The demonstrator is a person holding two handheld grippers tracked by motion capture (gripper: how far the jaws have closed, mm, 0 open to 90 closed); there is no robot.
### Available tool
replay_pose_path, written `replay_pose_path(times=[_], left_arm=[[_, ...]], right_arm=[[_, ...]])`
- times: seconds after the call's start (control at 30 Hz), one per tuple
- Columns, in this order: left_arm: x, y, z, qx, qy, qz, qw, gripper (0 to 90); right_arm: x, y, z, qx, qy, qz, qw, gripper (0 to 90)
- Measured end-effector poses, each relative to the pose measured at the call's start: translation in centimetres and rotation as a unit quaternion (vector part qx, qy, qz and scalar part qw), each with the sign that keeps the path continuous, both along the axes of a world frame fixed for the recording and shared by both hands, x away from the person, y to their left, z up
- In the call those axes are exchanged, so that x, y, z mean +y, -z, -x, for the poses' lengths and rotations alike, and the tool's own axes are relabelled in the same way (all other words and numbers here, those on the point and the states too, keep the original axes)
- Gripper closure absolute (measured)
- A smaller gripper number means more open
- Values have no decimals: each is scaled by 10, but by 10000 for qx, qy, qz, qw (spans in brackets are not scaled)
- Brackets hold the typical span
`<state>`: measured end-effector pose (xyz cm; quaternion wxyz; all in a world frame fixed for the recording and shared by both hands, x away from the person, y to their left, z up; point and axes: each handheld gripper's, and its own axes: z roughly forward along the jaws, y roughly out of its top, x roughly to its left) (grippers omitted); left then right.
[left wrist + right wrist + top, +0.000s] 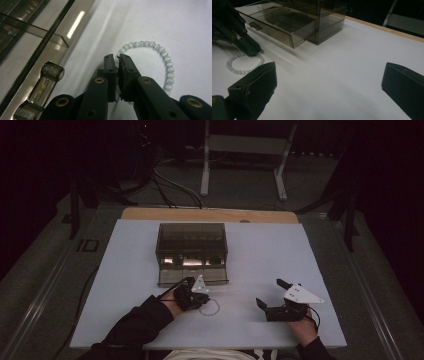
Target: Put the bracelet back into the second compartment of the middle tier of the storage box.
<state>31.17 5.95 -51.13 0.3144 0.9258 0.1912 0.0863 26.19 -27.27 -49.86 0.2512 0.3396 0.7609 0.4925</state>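
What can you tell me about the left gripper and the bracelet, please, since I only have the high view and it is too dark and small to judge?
Observer: In the left gripper view the left gripper has its jaws closed on the near-side strand of the white bead bracelet.
Operator: Thank you. Is the bracelet lifted yet?
Observer: No, the right gripper view shows its loop lying flat on the white table.
Operator: And is the drawer ready?
Observer: The smoky drawer of the organiser box is pulled out, and the compartments I can see look empty.
Operator: What about the right gripper?
Observer: The right gripper stands wide open, with nothing between the jaws.
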Motion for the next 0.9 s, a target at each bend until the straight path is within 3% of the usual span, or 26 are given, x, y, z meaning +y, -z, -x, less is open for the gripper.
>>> replay_pose_path(times=[0.3,0.53,0.77,0.9], left_arm=[[-4,-2,4,-164,-10,-160,9997,875],[0,-5,1,69,-41,10,10000,875],[5,-15,1,13,-23,238,9997,874],[6,-20,3,61,76,231,9997,874]], right_arm=[[0,0,0,3,6,2,10000,0],[-1,0,0,-3,15,-21,10000,0],[-1,0,0,-2,11,-13,10000,0],[-1,0,0,-4,16,-15,10000,0]])
